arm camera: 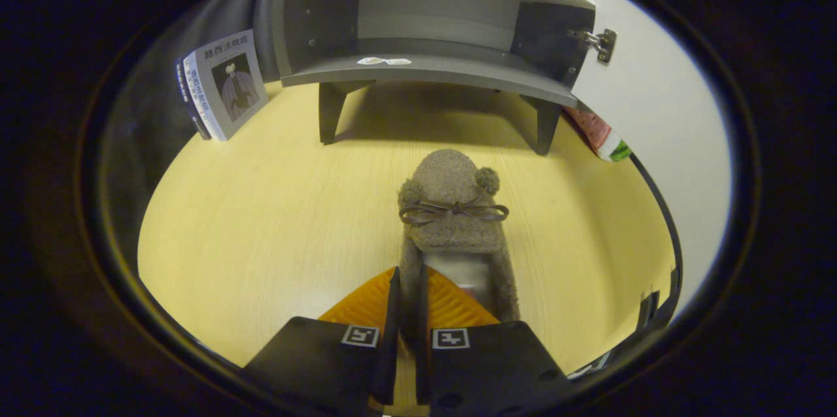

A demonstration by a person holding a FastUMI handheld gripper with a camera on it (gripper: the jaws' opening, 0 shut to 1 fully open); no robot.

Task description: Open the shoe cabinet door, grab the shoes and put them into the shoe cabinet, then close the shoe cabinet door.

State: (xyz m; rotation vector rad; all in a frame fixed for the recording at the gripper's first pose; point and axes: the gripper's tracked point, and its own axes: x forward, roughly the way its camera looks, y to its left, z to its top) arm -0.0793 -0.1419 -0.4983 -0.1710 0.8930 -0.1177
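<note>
In front of the open grey wooden shoe cabinet (431,67) lies a soft, light brown fleece slipper (451,221); the gripper (405,312) pinches its floppy left collar wall, a sound hold.

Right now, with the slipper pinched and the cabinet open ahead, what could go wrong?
1. The gripper pinches only one side wall of the fuzzy brown bow slipper; it may sag or slip.
2. The toe could catch the grey cabinet's shelf lip.
3. The open white door stands close alongside.
</note>
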